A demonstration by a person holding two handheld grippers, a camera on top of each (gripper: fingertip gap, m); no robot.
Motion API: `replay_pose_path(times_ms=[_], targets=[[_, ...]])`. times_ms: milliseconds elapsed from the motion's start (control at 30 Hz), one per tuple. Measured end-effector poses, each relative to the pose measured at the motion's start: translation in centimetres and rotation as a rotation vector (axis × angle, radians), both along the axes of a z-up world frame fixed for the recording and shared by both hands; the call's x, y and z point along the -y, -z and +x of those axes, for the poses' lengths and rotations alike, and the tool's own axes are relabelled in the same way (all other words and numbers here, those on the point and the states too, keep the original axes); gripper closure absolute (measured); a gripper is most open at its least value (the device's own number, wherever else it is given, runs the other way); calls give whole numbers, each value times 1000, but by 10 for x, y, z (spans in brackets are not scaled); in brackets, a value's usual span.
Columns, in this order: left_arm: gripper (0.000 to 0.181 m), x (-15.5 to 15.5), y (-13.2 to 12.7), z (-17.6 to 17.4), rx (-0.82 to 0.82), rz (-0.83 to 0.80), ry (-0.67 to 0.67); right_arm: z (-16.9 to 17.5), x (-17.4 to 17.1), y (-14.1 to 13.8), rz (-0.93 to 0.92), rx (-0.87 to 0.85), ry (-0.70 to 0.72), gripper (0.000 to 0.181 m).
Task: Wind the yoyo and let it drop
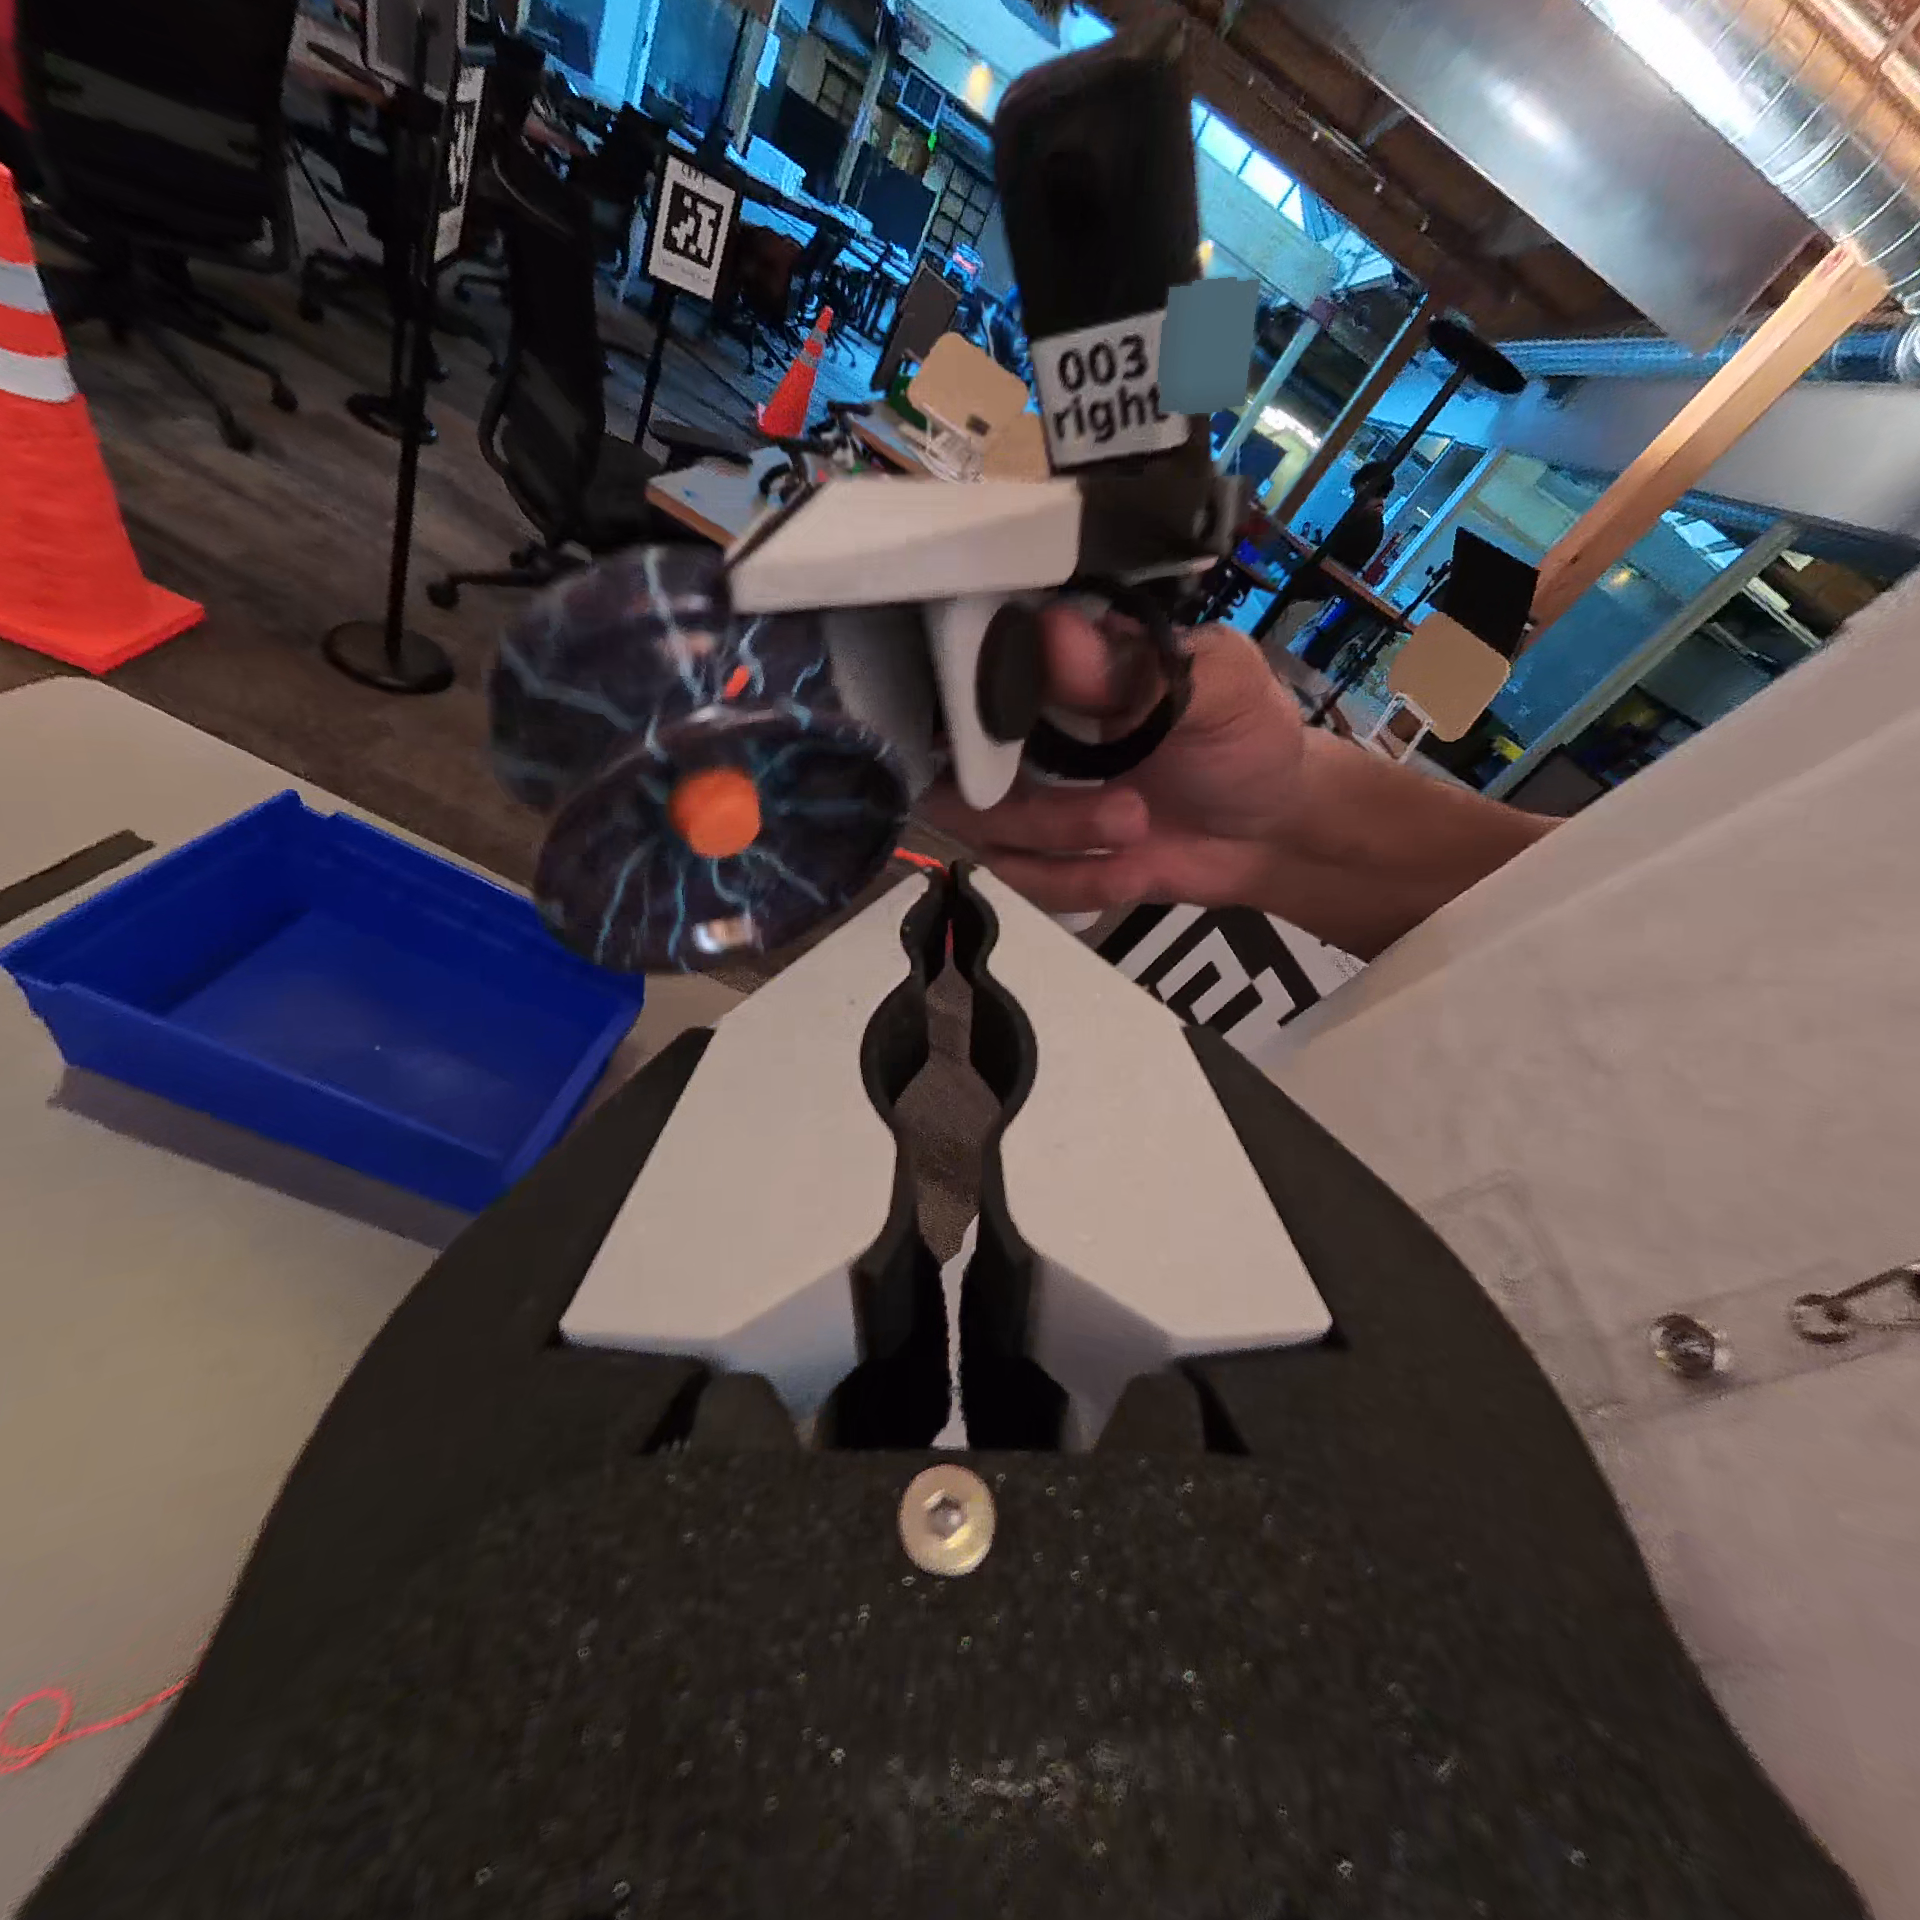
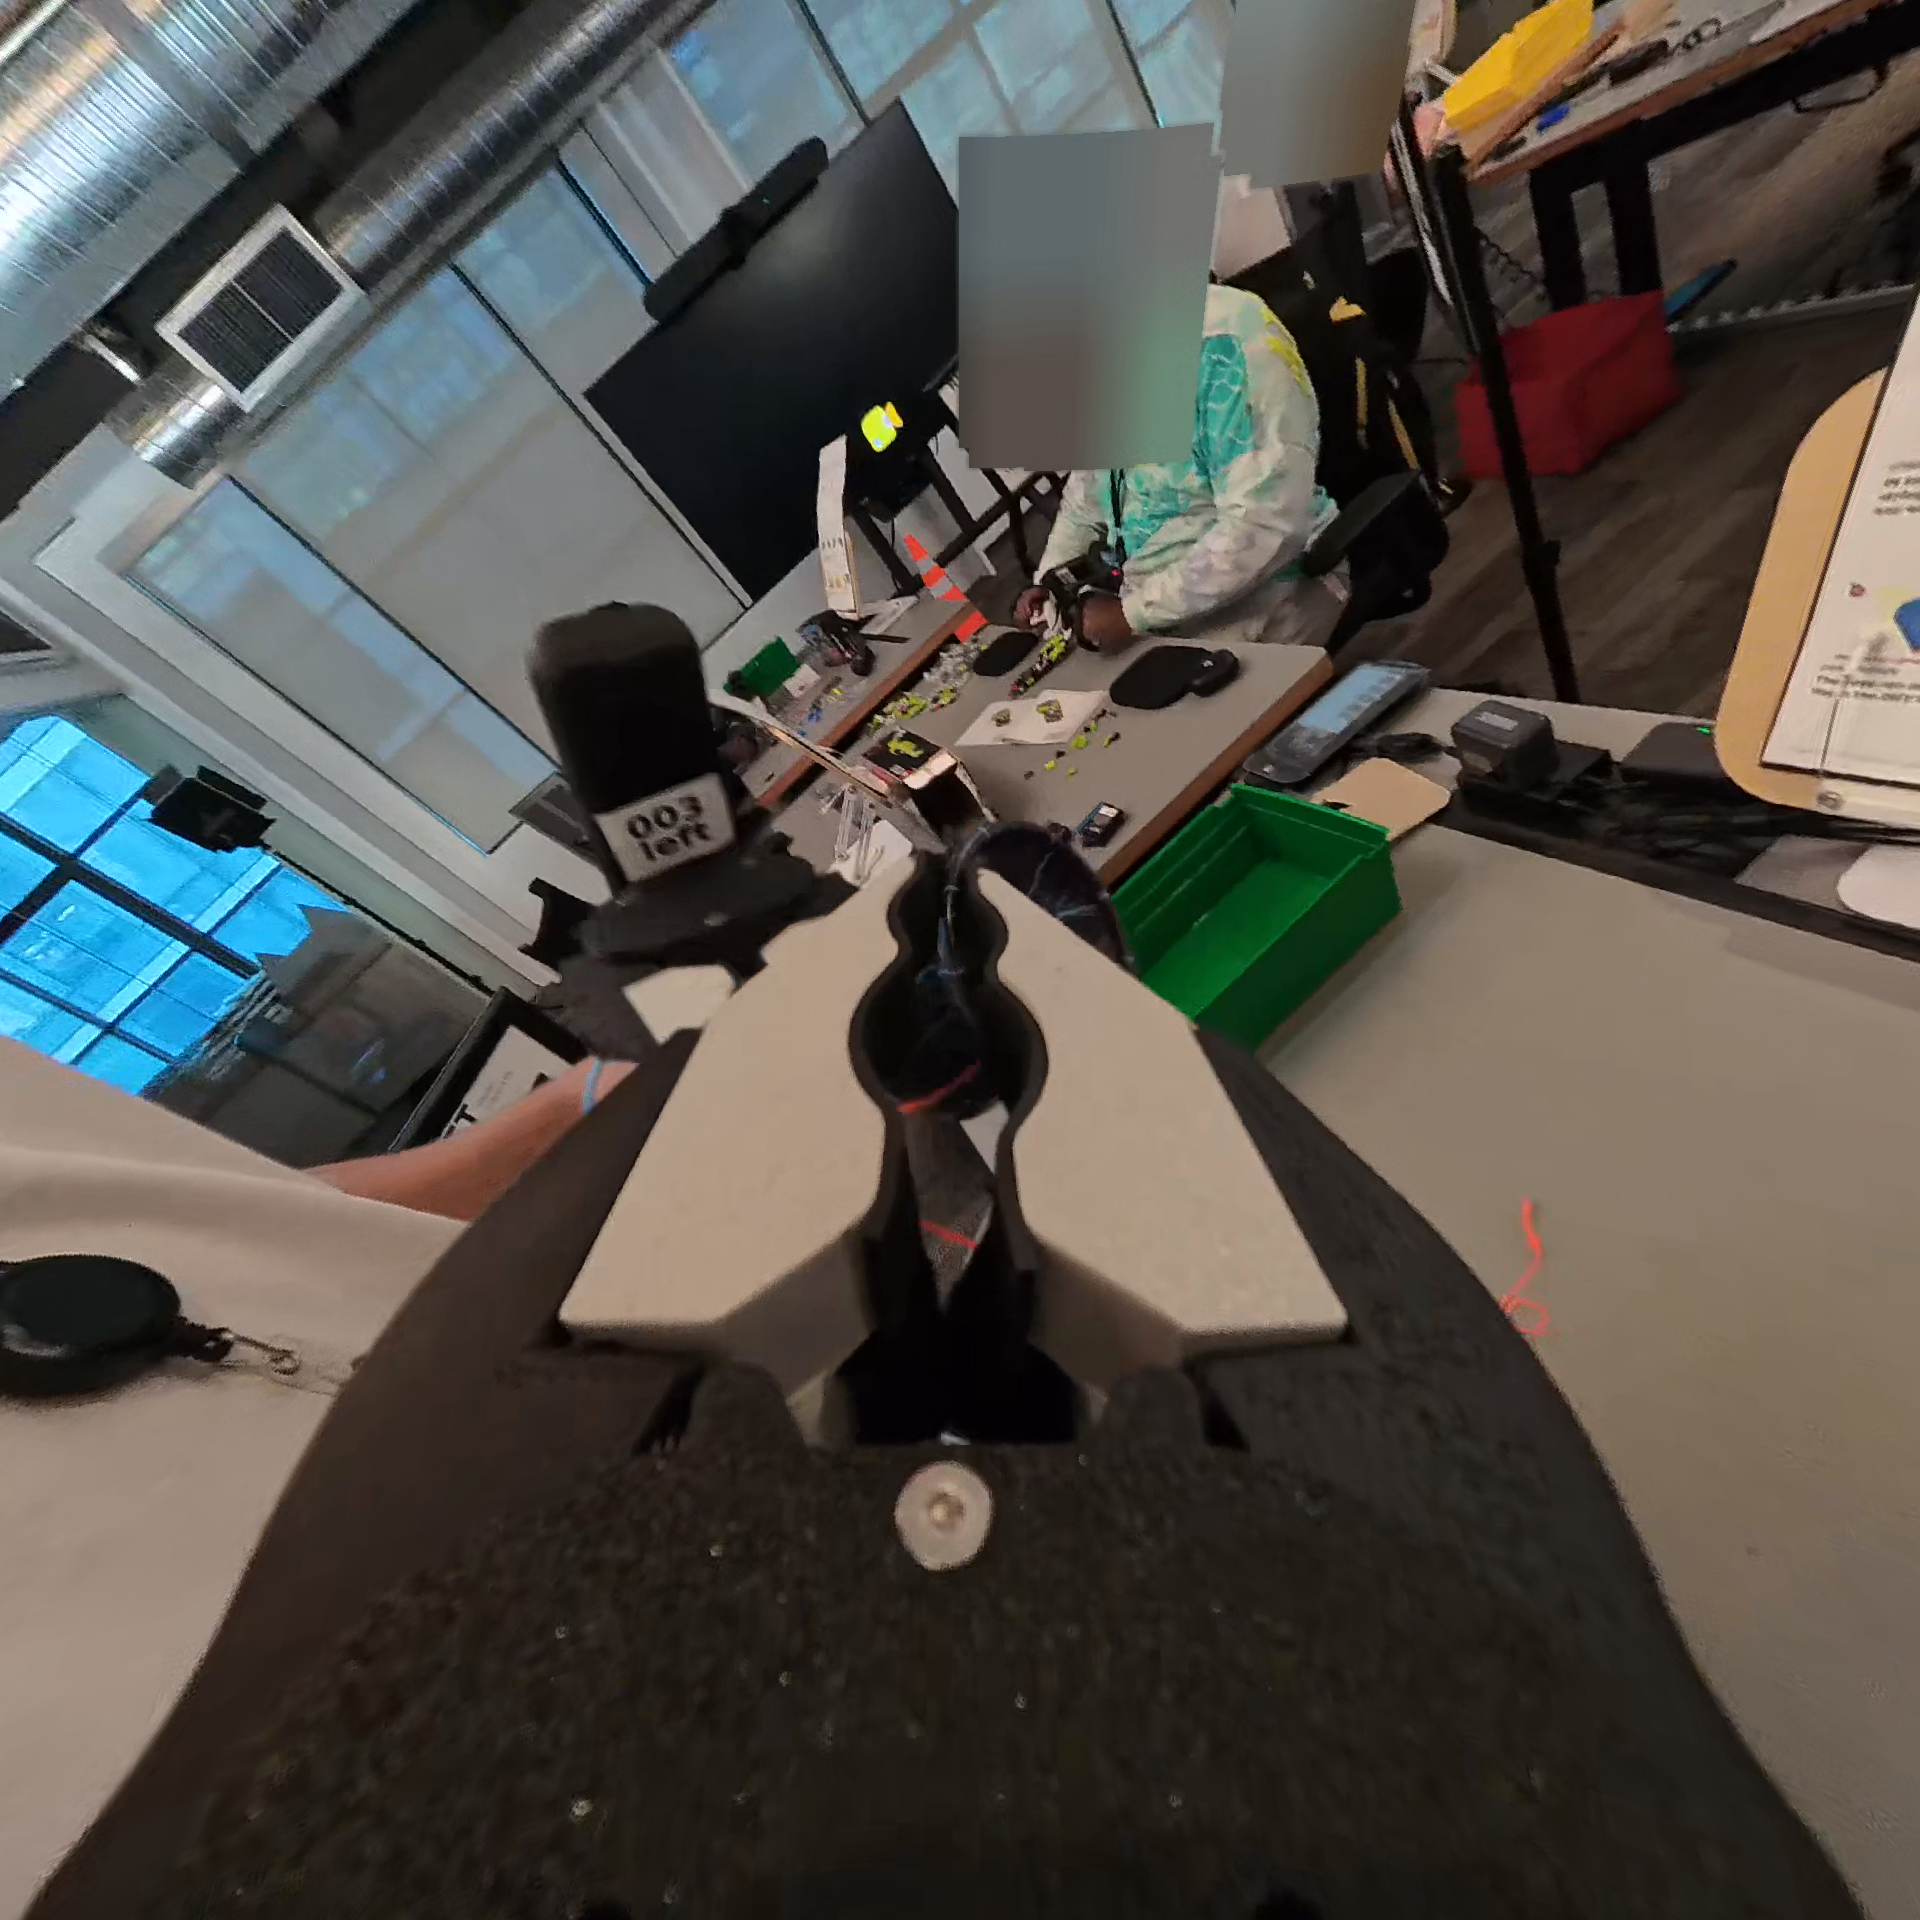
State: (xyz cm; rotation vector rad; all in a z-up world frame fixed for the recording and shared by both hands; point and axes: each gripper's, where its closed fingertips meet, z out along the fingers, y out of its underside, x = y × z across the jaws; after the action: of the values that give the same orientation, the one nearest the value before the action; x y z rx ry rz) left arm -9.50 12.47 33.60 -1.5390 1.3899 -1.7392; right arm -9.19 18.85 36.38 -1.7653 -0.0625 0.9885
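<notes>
The yoyo (image 1: 665, 862) is dark with pale lightning streaks and an orange hub. In the left wrist view it hangs in the air above the table edge, clamped between the white fingers of my right gripper (image 1: 800, 634). In the right wrist view my right gripper (image 2: 948, 883) is shut on the yoyo (image 2: 1055, 873), with the orange string (image 2: 935, 1096) crossing between its pads. My left gripper (image 1: 951, 888) is shut on the orange string (image 1: 920, 858) just right of the yoyo. The string's loose end (image 2: 1525, 1283) lies on the table.
A blue bin (image 1: 312, 1039) sits on the grey table below the yoyo. A green bin (image 2: 1262, 914) stands at the table's far side. An orange cone (image 1: 52, 468) stands on the floor. A person sits at another table (image 2: 1174, 748) behind. My left gripper also shows in the right wrist view (image 2: 665, 831).
</notes>
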Motion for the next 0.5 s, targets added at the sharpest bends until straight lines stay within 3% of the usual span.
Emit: replay_pose_path(times_ms=[33, 167, 300, 400, 500], targets=[[181, -1, -5, -2, 4, 7, -3, 0, 0, 3, -13, 7, -1, 178], [181, -6, -19, -8, -5, 63, -16, -2, -2, 11, -30, 67, 4, 178], [181, -22, -4, -6, -162, 167, -97, -2, -4, 15, -13, 207, 31, 178], [181, -32, -1, -1, -197, 83, -185, -1, -6, 18, -5, 277, 68, 179], [181, -38, -10, 3, -128, -10, -253, -3, -5, 17, -29, 195, 83, 179]])
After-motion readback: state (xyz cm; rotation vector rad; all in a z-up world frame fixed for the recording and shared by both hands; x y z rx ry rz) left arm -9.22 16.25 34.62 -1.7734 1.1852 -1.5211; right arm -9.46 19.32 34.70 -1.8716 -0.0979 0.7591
